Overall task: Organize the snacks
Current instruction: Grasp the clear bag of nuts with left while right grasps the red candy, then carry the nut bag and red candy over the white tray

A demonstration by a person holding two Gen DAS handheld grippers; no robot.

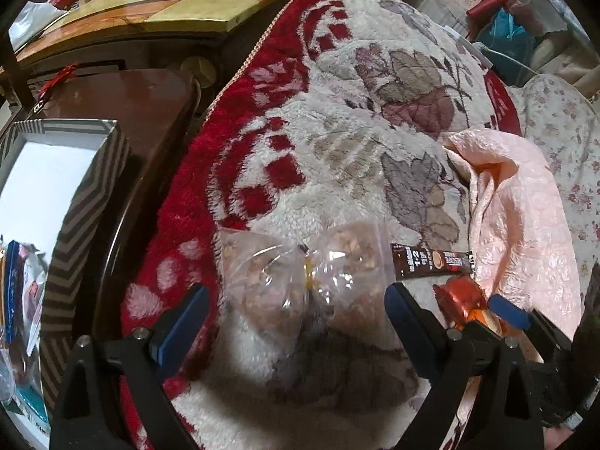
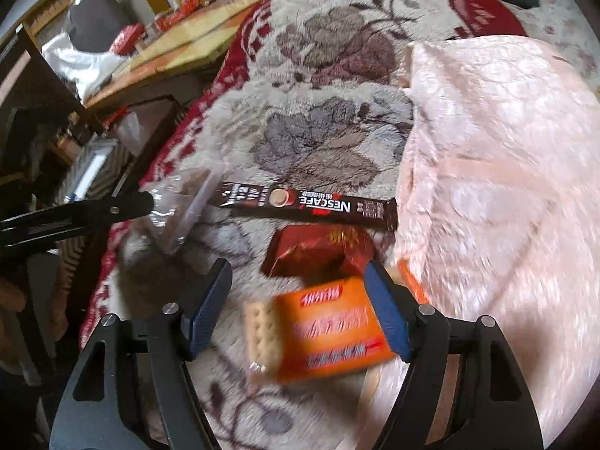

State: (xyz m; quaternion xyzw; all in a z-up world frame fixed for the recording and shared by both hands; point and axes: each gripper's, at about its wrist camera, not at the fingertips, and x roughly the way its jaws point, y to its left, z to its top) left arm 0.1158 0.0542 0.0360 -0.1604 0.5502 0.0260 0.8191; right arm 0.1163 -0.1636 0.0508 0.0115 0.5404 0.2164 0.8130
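Snacks lie loose on the floral blanket (image 1: 337, 120), apparently within reach of both hands for moving to the striped box (image 1: 86, 202) at the left edge. The left gripper (image 1: 296, 311) hangs with jaws spread wide around the clear nut bag (image 1: 300, 273), not pressing it. The right gripper (image 2: 296, 307) stands equally apart over the orange cracker pack (image 2: 330, 330), beside the red-wrapped snack (image 2: 318, 247) and coffee stick (image 2: 307, 204).
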